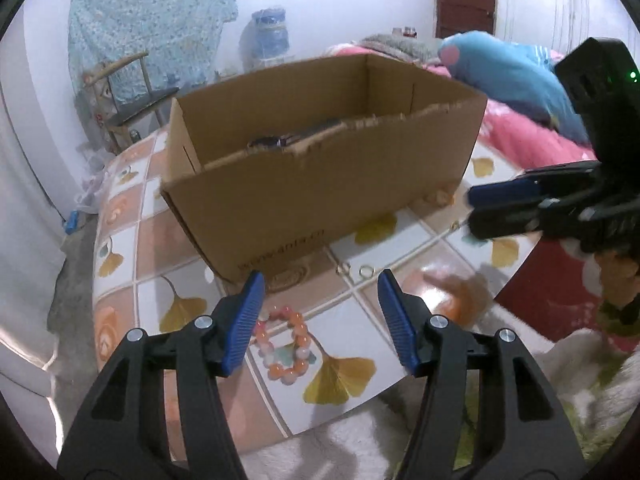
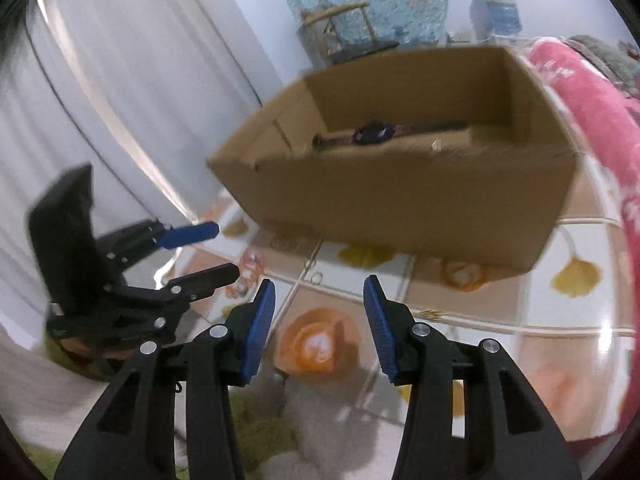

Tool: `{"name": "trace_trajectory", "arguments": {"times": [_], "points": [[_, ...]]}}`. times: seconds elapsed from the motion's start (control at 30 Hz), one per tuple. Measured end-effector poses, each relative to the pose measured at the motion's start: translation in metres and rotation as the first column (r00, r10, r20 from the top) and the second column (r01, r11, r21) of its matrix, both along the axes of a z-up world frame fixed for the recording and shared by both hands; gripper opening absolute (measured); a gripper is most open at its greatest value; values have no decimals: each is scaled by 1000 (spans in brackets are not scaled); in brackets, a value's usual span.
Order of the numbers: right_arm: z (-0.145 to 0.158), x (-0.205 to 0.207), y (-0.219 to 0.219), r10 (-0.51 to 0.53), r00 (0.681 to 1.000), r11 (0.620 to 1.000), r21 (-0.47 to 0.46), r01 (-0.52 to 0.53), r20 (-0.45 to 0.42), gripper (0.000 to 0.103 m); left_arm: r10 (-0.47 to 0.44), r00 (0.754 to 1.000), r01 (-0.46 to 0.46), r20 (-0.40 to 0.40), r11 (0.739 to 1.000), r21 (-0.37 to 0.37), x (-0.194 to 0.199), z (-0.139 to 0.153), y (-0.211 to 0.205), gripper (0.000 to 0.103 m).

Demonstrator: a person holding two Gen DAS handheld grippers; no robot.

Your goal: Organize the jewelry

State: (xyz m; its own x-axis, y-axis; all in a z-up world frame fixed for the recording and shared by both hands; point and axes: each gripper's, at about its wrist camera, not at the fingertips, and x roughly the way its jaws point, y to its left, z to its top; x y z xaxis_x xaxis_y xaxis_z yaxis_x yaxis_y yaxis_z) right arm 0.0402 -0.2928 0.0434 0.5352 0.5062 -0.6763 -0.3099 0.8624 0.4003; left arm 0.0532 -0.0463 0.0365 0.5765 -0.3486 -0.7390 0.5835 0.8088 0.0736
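A pink and orange bead bracelet (image 1: 283,346) lies on the tiled tabletop (image 1: 132,248), just below my open, empty left gripper (image 1: 320,280). Two small metal rings (image 1: 354,270) lie ahead of it by the open cardboard box (image 1: 320,184). A dark watch (image 2: 374,133) lies inside the box (image 2: 400,200). My right gripper (image 2: 319,286) is open and empty above the table's near edge; from the left wrist view it (image 1: 470,210) shows at the right. The left gripper (image 2: 224,250) shows at the left of the right wrist view, over the blurred bracelet (image 2: 248,266).
A pink quilt (image 1: 532,132) with a blue plush toy (image 1: 508,76) lies right of the table. A wooden chair (image 1: 128,92) and a water jug (image 1: 270,36) stand behind. A white curtain (image 2: 120,100) hangs at left. Fluffy fabric (image 1: 360,440) lies below the table edge.
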Motion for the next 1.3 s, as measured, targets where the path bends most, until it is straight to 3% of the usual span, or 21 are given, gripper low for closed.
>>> {"name": "trace_trajectory", "arguments": {"times": [0.33, 0.7, 1.0, 1.3], "points": [[-39, 35, 54, 94, 996, 982, -168, -90, 12, 27, 72, 997, -72, -1, 997, 24, 1, -14, 17, 56], [-42, 32, 69, 149, 988, 946, -297, -130, 42, 11, 37, 999, -37, -20, 999, -9, 12, -20, 15, 56], [-41, 23, 41, 77, 997, 956, -286, -67, 23, 11, 2, 998, -5, -66, 999, -42, 20, -25, -9, 56], [-44, 15, 10, 5, 1000, 976, -218, -3, 8, 11, 30, 988, -31, -148, 999, -9, 37, -41, -31, 31]]}}
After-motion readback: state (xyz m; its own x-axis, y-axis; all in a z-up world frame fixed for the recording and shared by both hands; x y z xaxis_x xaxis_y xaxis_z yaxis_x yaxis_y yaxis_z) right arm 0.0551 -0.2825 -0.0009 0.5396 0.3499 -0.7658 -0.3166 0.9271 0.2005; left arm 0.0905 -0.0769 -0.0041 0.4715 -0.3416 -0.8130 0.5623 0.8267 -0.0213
